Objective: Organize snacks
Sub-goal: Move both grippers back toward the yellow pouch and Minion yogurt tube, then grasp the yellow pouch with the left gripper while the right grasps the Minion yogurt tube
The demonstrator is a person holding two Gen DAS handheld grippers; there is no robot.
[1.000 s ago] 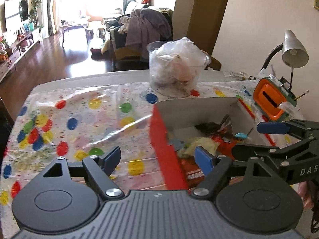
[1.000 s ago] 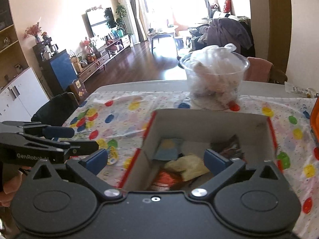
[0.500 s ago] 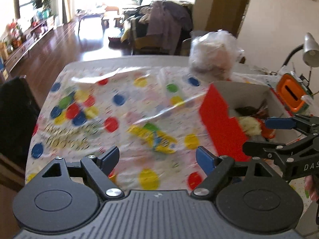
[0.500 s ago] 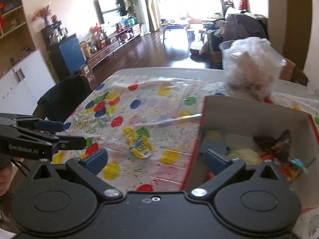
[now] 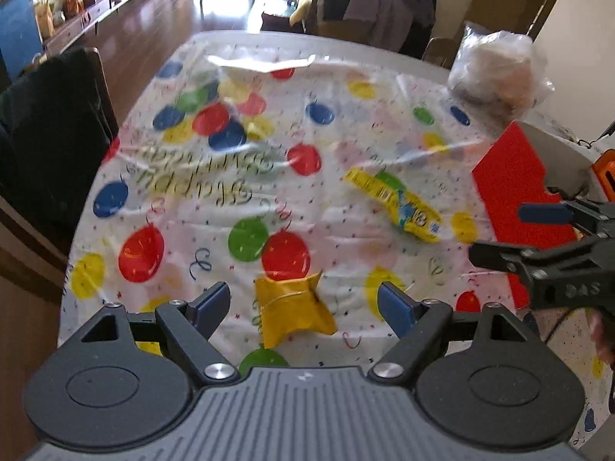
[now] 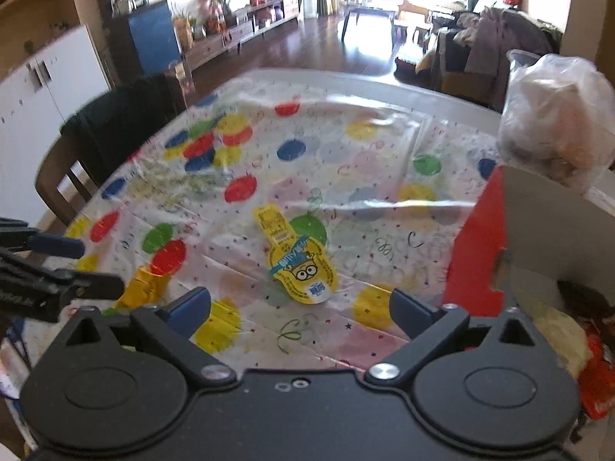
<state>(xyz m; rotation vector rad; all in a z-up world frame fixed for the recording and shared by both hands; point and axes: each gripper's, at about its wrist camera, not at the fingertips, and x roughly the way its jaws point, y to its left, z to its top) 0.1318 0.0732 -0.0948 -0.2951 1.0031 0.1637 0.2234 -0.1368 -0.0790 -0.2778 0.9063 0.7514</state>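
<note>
- Left wrist view: the left gripper [image 5: 303, 301] has its fingers [image 5: 209, 301] spread wide, holding nothing.
- A gold packet [image 5: 294, 313] lies flat on the tabletop [image 5: 230, 207] between those fingers, closer to the left one, touching neither.
- Ahead and to the right of the fingers, a yellow pouch [image 5: 398, 203] lies on the balloon-print cloth [image 5: 200, 176], well apart from the gold packet.
- Farther right stands the red box [image 5: 511, 192]; its wall is just beside the right gripper [image 5: 499, 234], which enters from the right edge with its fingers parted and empty.
- Beyond the box, at the far right of the tabletop, sits a clear tub [image 5: 496, 77] lined with a plastic bag.
- A dark chair [image 5: 50, 123] stands at the left edge of the tabletop.

- Right wrist view: the right gripper [image 6: 301, 307] shows both fingers [image 6: 411, 311] wide apart, gripping nothing.
- The yellow pouch [image 6: 298, 261], printed with a cartoon face, lies just ahead of the gap between the fingers, slightly left of centre.
- The gold packet [image 6: 144, 288] sits to the left of the left finger, just beside the tips of the left gripper [image 6: 88, 269], which reaches in from the left edge with its fingers apart.
- The red box [image 6: 476, 257] stands to the right of the right finger, open-topped, with snacks [image 6: 569, 342] inside.
- The clear tub [image 6: 553, 115] is behind the box.
</note>
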